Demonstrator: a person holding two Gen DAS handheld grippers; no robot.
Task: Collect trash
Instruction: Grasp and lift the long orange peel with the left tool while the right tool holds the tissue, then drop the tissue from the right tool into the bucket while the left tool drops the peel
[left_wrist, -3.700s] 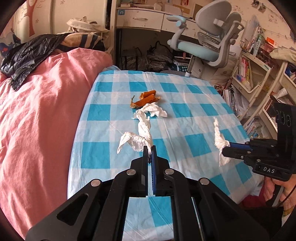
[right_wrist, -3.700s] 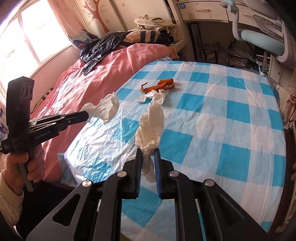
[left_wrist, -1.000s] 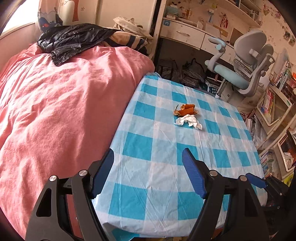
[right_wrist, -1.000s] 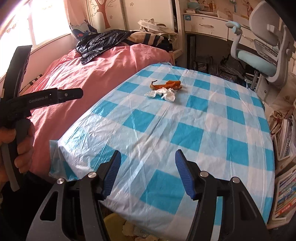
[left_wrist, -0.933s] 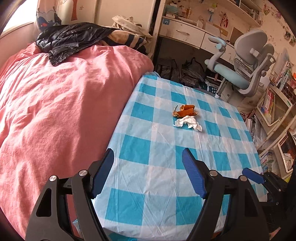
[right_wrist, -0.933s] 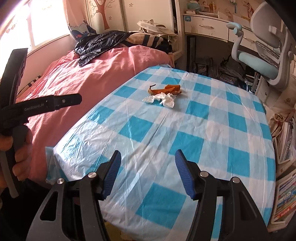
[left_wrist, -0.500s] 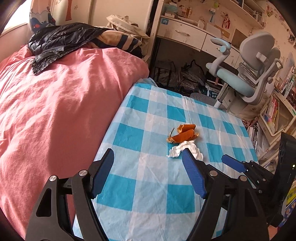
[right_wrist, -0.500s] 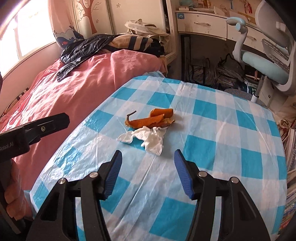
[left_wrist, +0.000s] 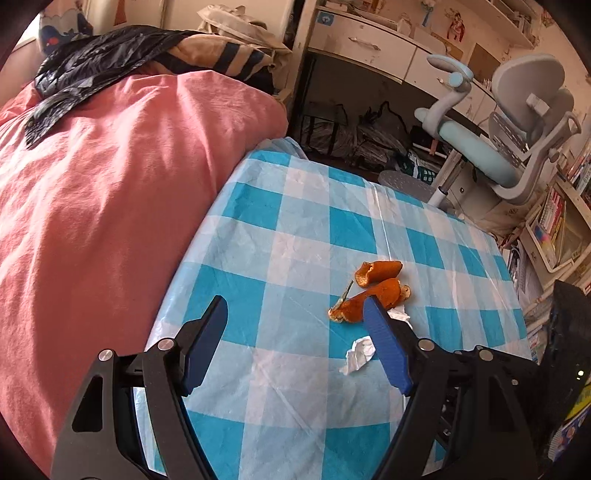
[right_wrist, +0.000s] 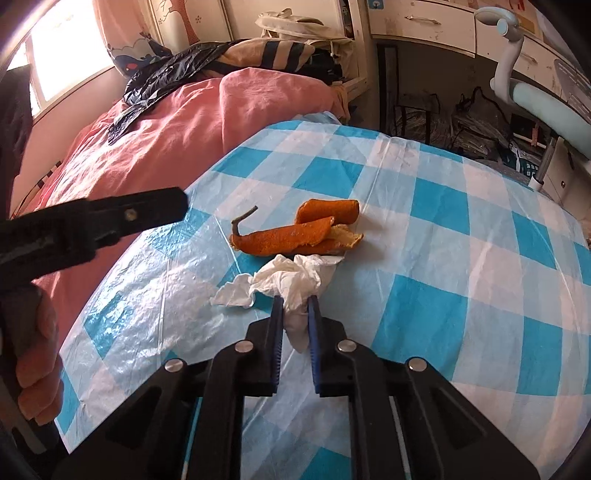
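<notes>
Tissue (right_wrist: 295, 284) | your right hand-held gripper (right_wrist: 296, 301), wide apart a second ago, had closed on it | left hand-held gripper (left_wrist: 295, 306) stayed wide | orange peel (right_wrist: 295, 232) touching tissue on table (right_wrist: 424, 302)

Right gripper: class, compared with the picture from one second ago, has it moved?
Yes. The right gripper has advanced across the checked tablecloth toward the orange peel, and it has shut on the white tissue.
</notes>
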